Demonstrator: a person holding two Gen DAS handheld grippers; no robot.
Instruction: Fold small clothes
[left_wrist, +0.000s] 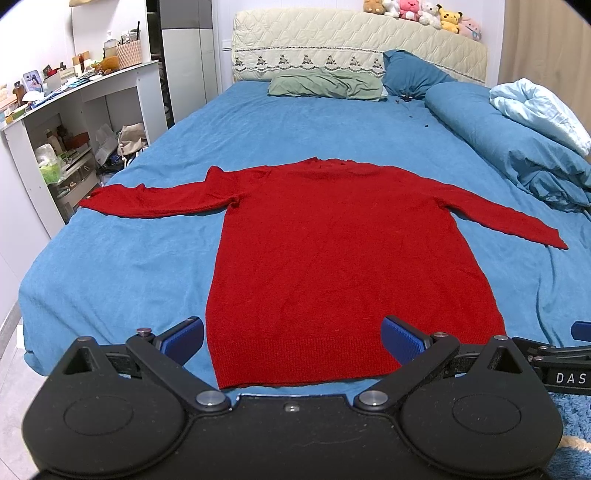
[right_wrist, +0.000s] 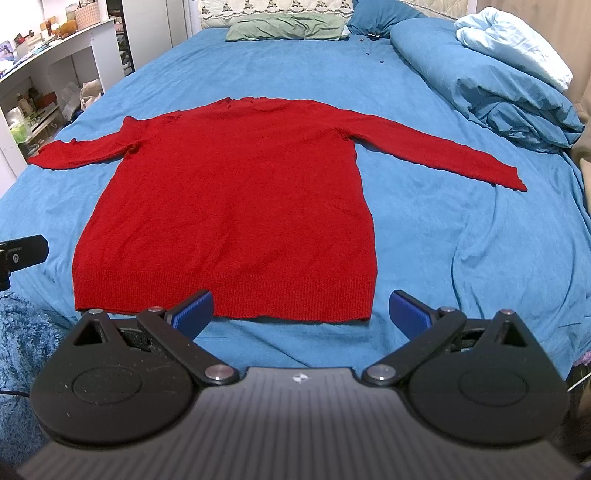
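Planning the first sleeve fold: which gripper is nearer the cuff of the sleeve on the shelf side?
Left. The left gripper hovers open over the hem's shelf-side half, on that cuff's side. The right gripper, open, sits at the hem's other corner of the red sweater.

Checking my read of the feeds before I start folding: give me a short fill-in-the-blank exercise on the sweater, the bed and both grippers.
1. The red sweater lies spread flat with both sleeves stretched ____.
2. It rests on a ____ bedsheet.
3. The left gripper and right gripper both have their jaws ____, holding nothing.
4. The sweater edge nearest both grippers is its ribbed ____.

Missing words: outward; blue; open; hem
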